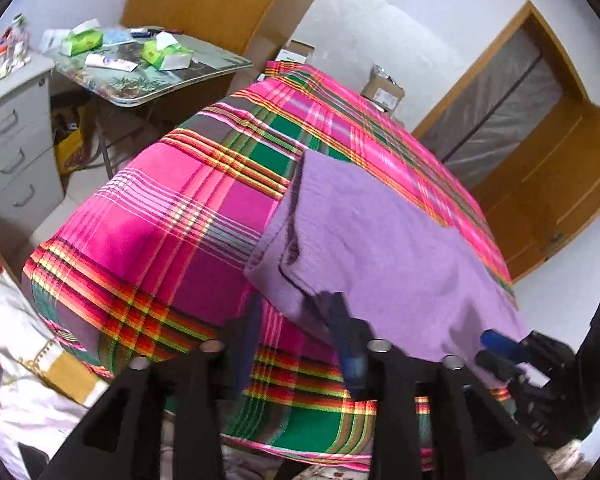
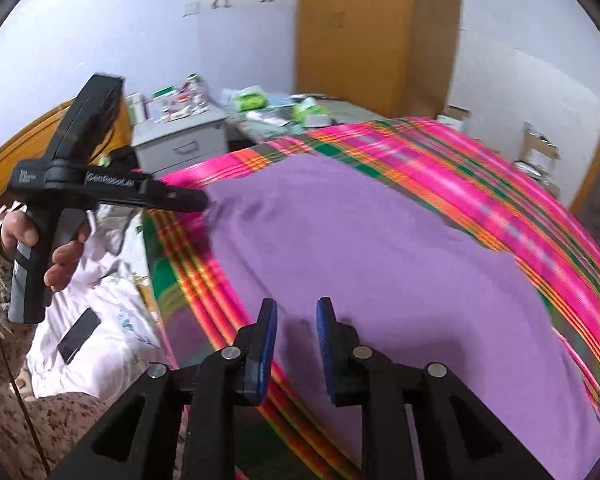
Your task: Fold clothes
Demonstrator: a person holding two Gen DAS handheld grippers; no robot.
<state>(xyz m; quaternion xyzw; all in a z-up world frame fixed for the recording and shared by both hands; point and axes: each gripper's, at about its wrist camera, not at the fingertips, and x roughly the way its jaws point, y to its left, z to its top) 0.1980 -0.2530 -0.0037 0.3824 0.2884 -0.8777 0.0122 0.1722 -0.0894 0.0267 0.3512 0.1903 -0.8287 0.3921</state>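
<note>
Hand-held gripper, right (image 2: 296, 316): jaws parted, blue ribbed pads apart with only air between them; it hovers just above the near part of the purple garment, gripping nothing. My reading is that a fold has just been let go or a new hold is being lined up.
Hand-held gripper, left (image 2: 202, 201): seen from the right wrist camera, its black tip lies at the garment's far-left edge; in its own view the blue pads are blurred, apart, with the purple hem beside them. I judge it parted and not pinching cloth, though the blur leaves some doubt.
Plaid cloth (image 1: 172, 240): largest surface, a woven sheet of pink, green and orange checks spread smooth over the bed; it serves as the flat work area, its edge hanging over the side.
Purple garment (image 2: 380, 280): the task's thing, soft matte knit, lying flat on the plaid cloth toward its right side; a doubled layer with a dark seam shows at its left edge (image 1: 292, 240), so a fold seems partly made.
Floral bedding (image 1: 16, 360): white printed cotton, rumpled, beside the plaid.
Drawer unit (image 1: 12, 148): grey, boxy, three handles, well apart from the work.
Desk (image 1: 204, 76): patterned glossy top, holding green tissue packs (image 1: 82, 42).
Hand (image 2: 64, 256): wrapped round the left tool's grey grip, speckled sleeve below.
</note>
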